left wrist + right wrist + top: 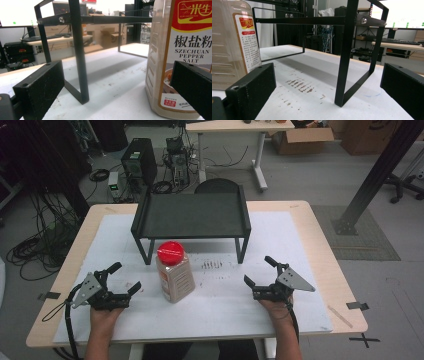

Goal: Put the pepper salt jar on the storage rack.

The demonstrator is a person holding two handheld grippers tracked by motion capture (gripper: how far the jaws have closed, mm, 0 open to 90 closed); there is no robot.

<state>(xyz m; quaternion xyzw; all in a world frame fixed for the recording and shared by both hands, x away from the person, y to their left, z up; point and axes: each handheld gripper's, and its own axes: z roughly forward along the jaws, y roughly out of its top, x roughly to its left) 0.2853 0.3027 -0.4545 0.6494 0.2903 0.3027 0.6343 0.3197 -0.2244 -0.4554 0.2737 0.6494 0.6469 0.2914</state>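
So both grippers are sitting open, holding nothing. Jar (174,276) is standing upright between them, just right of the left gripper (124,278), well left of the right gripper (260,271), in front of the rack (192,215). Probably near full, so heavyish; smooth plastic, likely slippery. I'm favouring a grip mid-body across the flat sides, below the red lid (170,252).

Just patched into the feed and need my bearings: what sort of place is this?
Most likely a lab or workshop. A desktop computer tower stands on the floor amid loose cables, cardboard boxes sit by a desk, and lit monitors show behind.
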